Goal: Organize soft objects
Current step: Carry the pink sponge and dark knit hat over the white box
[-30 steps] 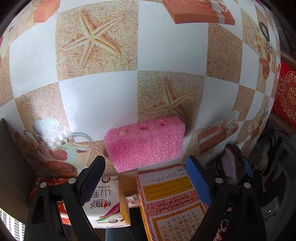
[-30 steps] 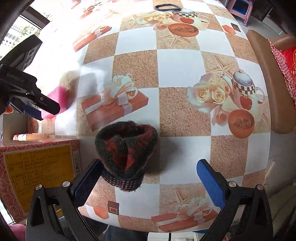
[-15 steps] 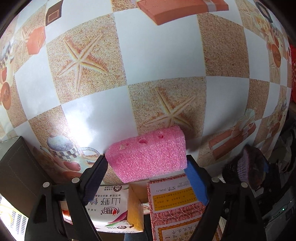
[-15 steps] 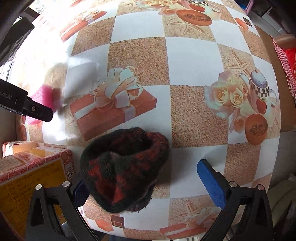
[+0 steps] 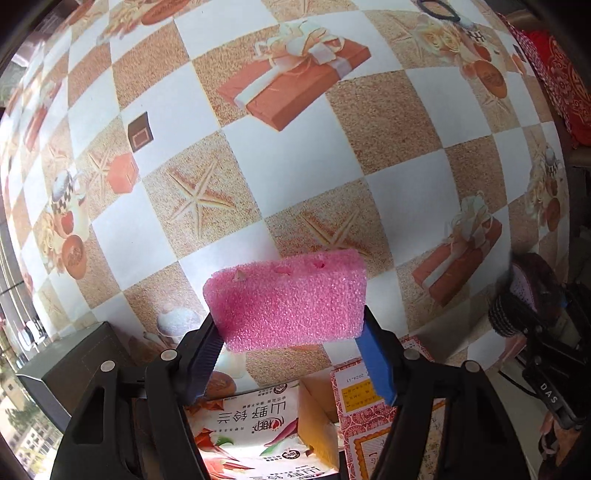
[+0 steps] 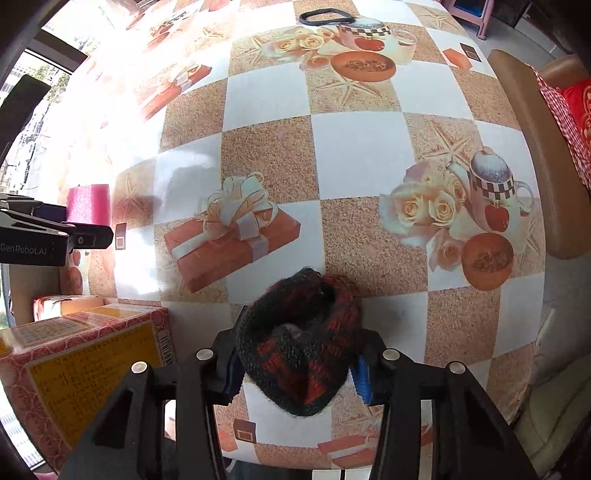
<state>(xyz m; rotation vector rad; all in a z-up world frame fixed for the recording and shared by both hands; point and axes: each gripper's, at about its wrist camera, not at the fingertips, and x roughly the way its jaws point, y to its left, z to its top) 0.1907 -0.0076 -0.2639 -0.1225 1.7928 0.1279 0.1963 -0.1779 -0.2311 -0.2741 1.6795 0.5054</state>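
Table (image 6: 362, 147) wore a glossy checkered oilcloth, white squares alternating with sandy ones printed with starfish, gift boxes, teapots and roses. Strong window glare washed out its far left part in the right wrist view.

At the left, near the table's near edge, a dark box (image 5: 70, 365) sat beside an open snack carton (image 5: 258, 424) and a red patterned box (image 6: 85, 362) with a yellow label. Left gripper (image 5: 291, 354) had its jaws closing, pads pressed on both ends of the pink sponge (image 5: 288, 299), which hung clear above the cloth, just over the cartons.

Centre of the table lay bare and open, broad room across the middle squares.

Right gripper (image 6: 295, 365) was closing, clamped on the dark red-and-black knit hat (image 6: 303, 339), bunched between the pads close to the near edge. A black loop (image 6: 325, 16) lay at the far edge. Beyond the right edge stood a tan chair back (image 6: 532, 155) and red cushion (image 6: 576, 107).
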